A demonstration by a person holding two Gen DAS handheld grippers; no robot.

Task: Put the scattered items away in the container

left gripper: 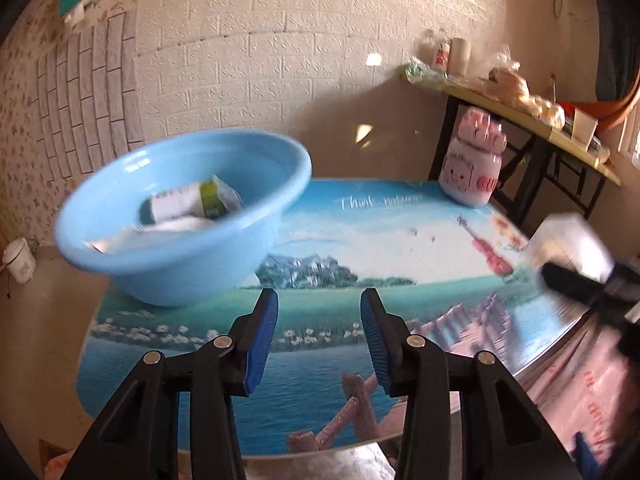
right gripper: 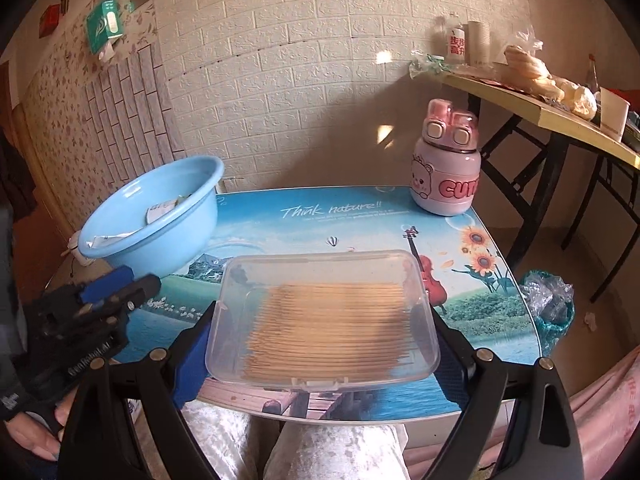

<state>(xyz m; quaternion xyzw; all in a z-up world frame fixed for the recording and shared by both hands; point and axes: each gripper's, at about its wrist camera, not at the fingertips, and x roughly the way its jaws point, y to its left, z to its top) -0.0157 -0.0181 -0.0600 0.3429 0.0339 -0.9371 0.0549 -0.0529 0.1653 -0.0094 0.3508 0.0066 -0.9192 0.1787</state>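
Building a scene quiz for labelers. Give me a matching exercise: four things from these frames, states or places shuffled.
Things:
1. blue basin
2. clear toothpick box
3. pink bottle
4. left gripper

States or places:
A. open, holding nothing
B. standing at the far right corner of the table
C. clamped between the right gripper fingers
D. at the table's left edge, packets inside

Pairs: 1-D, 2-C, 3-B, 4-A
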